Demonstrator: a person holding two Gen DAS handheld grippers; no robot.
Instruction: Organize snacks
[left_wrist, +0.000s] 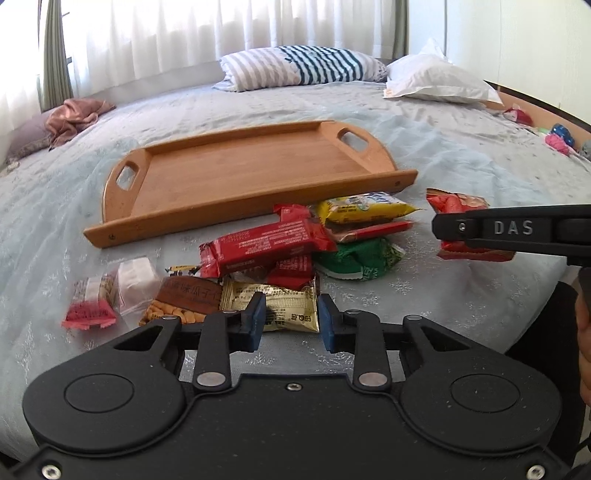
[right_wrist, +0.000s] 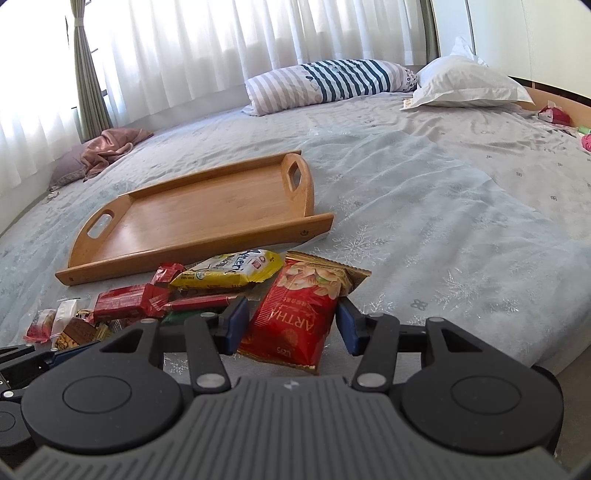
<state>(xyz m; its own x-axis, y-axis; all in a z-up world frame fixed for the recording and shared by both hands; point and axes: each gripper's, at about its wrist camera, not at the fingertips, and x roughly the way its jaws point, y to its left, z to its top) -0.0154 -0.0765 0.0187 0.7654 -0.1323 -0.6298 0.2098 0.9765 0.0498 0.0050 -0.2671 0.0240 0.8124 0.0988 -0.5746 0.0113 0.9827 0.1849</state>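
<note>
below, right gripper jaws apart astride red nut bag, wooden tray beyond

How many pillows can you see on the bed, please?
2: a striped pillow at the far side of the bed, and a white pillow just right of it. Others may lie outside the view.

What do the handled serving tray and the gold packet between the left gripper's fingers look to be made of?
Handled serving tray: looks like bamboo or light wood, smooth satin finish, with visible plank lines. Gold packet: seemingly metallised plastic film, shiny and crinkled, lying between the open left gripper fingers.
</note>
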